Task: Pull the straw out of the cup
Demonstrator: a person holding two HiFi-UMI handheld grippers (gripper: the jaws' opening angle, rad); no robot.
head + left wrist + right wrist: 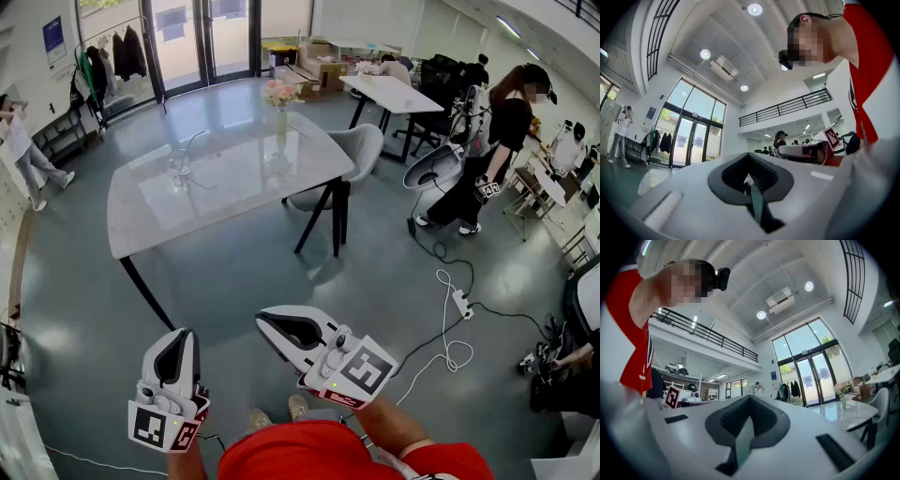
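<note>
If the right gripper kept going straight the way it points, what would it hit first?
Nothing nearby: the right gripper points into open room, left of the table. Probably the far wall beside the glass doors first; depth is unclear.

A glossy grey table (234,178) stood toward twelve o'clock. A vase of pink flowers (280,97) stood at its one o'clock corner, a grey chair (359,150) at three o'clock. A white power strip (462,303) lay toward four o'clock.
</note>
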